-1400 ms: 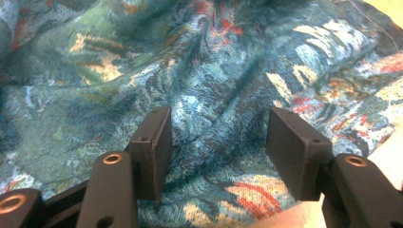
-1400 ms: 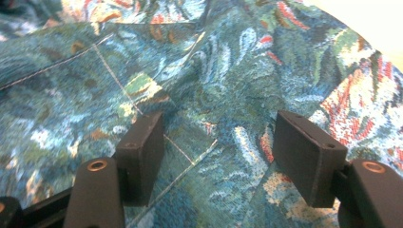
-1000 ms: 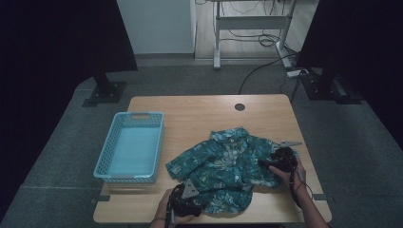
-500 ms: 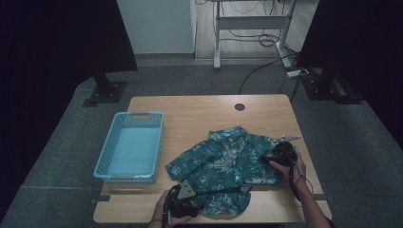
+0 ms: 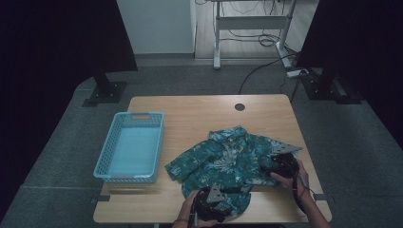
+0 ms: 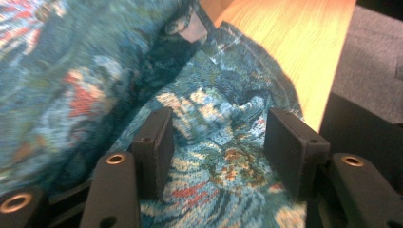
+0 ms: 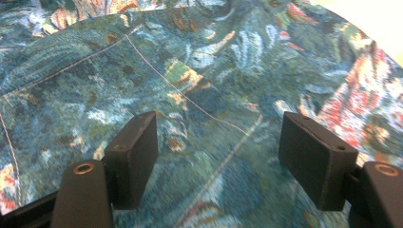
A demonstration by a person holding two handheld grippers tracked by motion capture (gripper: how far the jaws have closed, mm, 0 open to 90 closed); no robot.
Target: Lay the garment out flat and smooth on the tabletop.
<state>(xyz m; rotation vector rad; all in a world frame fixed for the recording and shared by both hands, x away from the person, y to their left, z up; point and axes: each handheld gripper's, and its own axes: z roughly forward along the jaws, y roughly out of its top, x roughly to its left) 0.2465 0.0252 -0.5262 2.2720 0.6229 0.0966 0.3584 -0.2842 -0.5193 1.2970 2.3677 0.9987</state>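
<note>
Shirt (image 5: 228, 159) crumpled at table (image 5: 199, 114) near-right, long axis 10-to-4 o'clock. Left gripper (image 5: 211, 205) over hem at 6, jaws wide, empty. Right gripper (image 5: 280, 166) at 4, jaws just opening, cloth beneath, unpinched. Basket (image 5: 130, 147) at 9.

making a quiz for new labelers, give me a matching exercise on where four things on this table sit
Things:
1. light blue plastic basket
2. teal floral-print shirt
3. left gripper
4. round dark hole in the wooden tabletop

Places:
A. at the shirt's near hem
B. far edge of the table
C. left side of the table
D. crumpled, right of the basket

Pairs: 1-C, 2-D, 3-A, 4-B
</note>
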